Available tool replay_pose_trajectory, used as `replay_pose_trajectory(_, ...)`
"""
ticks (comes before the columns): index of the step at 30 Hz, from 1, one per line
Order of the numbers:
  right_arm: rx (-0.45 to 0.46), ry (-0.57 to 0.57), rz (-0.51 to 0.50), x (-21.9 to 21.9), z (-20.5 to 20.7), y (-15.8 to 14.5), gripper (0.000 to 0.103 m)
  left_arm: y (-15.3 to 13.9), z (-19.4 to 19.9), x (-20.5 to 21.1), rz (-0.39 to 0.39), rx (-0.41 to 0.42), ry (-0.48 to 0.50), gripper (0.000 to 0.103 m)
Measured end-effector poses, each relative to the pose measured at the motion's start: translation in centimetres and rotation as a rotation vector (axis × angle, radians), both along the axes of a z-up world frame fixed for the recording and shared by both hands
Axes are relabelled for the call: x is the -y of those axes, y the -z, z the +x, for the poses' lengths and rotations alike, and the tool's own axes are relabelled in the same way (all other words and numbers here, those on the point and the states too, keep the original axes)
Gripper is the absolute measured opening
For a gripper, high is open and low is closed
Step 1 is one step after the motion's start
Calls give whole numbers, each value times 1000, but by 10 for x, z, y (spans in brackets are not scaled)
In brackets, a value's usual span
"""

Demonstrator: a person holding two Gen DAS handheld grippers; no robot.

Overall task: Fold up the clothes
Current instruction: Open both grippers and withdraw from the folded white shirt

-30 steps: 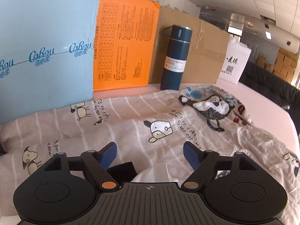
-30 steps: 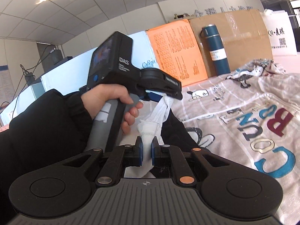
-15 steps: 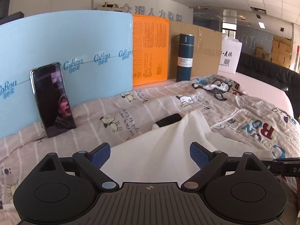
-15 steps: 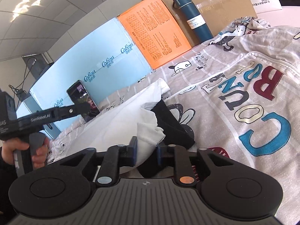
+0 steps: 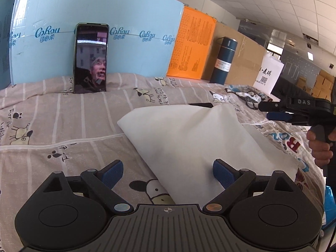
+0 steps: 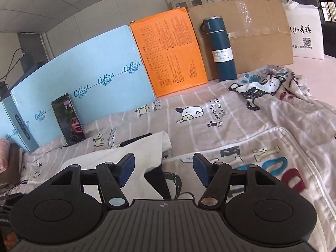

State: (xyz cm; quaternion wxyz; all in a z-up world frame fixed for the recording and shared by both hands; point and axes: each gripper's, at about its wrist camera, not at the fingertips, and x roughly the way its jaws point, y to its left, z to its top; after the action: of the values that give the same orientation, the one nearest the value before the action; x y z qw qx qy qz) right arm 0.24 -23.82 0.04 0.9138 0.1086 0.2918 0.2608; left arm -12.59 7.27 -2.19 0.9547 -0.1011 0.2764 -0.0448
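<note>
A white garment (image 5: 189, 138) lies spread on the cartoon-print bedsheet (image 5: 63, 126), with a black piece (image 5: 200, 104) showing at its far edge. My left gripper (image 5: 167, 173) is open just above the garment's near edge and holds nothing. In the right wrist view the white garment (image 6: 113, 155) lies left of centre over the black piece (image 6: 157, 176). My right gripper (image 6: 163, 168) hovers over that edge with its jaws opening, and the pads press on nothing. The right gripper (image 5: 279, 113) also shows at the right of the left wrist view, held by a hand (image 5: 319, 147).
A phone (image 5: 91, 58) leans on a light blue box (image 5: 136, 21) at the back. Beside it stand an orange box (image 5: 193, 46), a dark blue bottle (image 5: 223, 61), a cardboard box (image 6: 252, 31) and a white bag (image 6: 306, 31). A crumpled printed cloth (image 6: 264, 86) lies far right.
The right gripper has let go of the white garment and drawn back, and the garment now lies flat. The left gripper has swung left, so the phone came into view.
</note>
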Motion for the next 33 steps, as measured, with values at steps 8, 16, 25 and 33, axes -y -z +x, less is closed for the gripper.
replay_pose_trajectory(8,-185,-20,33,-34,89,19,59,-30,15,-24,130,137,-21,94)
replay_pose_trajectory(16,-179,-40,98,-26,98,40,16,-17,117,-28,77,-11,232,41)
replay_pose_trajectory(25,-72,-92,175,-24,97,29,6,-7,112,-33,102,32,240,0)
replay_pose_trajectory(33,-31,-100,64,-39,102,22,9,-4,104,-50,164,9,86,0)
